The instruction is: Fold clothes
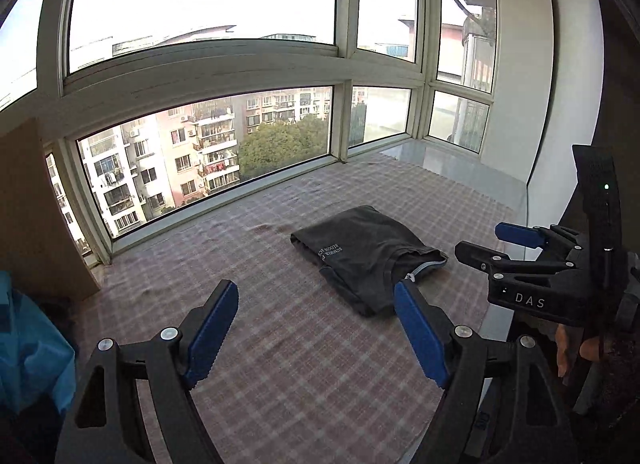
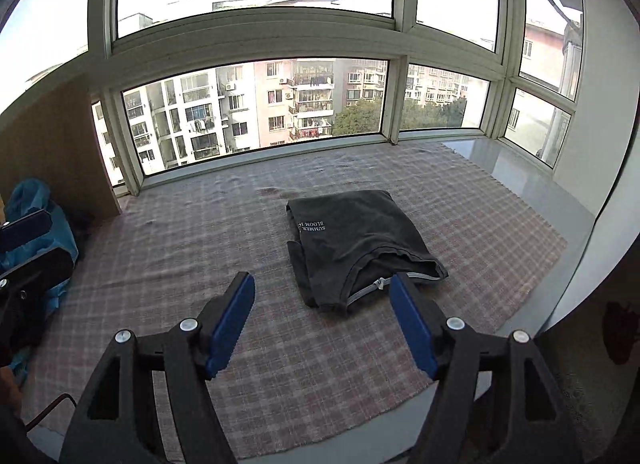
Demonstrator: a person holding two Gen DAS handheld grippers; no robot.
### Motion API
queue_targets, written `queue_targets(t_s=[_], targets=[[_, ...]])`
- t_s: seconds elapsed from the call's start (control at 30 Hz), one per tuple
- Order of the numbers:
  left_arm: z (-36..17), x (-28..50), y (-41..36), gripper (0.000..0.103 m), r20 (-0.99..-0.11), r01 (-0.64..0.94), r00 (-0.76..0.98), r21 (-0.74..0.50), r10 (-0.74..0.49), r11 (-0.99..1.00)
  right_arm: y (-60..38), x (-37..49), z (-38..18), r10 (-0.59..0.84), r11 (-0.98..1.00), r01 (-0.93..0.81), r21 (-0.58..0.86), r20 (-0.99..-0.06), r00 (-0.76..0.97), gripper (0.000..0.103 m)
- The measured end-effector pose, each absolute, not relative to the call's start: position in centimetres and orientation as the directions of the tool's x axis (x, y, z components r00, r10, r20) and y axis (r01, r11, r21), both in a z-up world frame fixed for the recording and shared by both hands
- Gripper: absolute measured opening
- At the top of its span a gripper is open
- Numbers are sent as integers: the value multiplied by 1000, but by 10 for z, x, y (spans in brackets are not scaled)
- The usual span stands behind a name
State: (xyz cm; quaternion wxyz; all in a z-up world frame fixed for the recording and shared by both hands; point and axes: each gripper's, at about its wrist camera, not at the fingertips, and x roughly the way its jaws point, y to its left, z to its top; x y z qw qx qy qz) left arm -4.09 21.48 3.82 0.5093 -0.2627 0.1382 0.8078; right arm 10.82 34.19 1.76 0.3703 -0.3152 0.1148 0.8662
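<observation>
A dark grey T-shirt (image 1: 366, 254) lies folded into a compact rectangle on the checked cloth (image 1: 280, 344), its collar toward me and white lettering on top. It also shows in the right wrist view (image 2: 360, 242). My left gripper (image 1: 316, 328) is open and empty, held above the cloth just short of the shirt's near edge. My right gripper (image 2: 322, 320) is open and empty, also just short of the shirt. The right gripper shows in the left wrist view (image 1: 516, 240) to the right of the shirt, open.
The checked cloth (image 2: 200, 248) covers a bay-window ledge, with window frames (image 2: 256, 44) close behind. A wooden panel (image 2: 52, 144) stands at the left, with blue fabric (image 2: 60, 232) piled beside it. A white wall (image 2: 604, 144) bounds the right. Bare grey sill (image 2: 500, 160) shows at the back right.
</observation>
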Motion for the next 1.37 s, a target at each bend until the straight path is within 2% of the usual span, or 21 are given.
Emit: queue_targets(t_s=[0.2, 0.5, 0.77, 1.1, 1.37], targets=[[45, -25, 155, 79, -569, -901, -316, -71, 759, -428, 280, 123, 20, 581, -689, -723, -50, -633, -511, 69], [53, -6, 105, 79, -556, -918, -253, -119, 791, -377, 240, 147, 34, 629, -661, -746, -77, -599, -496, 69], [68, 16, 93, 79, -510, -941, -233, -97, 828, -324, 226, 152, 44, 658, -649, -754, -99, -571, -491, 69], [73, 23, 90, 79, -482, -947, -240, -76, 843, -313, 222, 148, 35, 651, -652, -750, -110, -589, -479, 69], [78, 10, 89, 79, -475, -932, -194, -185, 858, -312, 223, 147, 36, 662, -641, -758, -118, -586, -468, 69]])
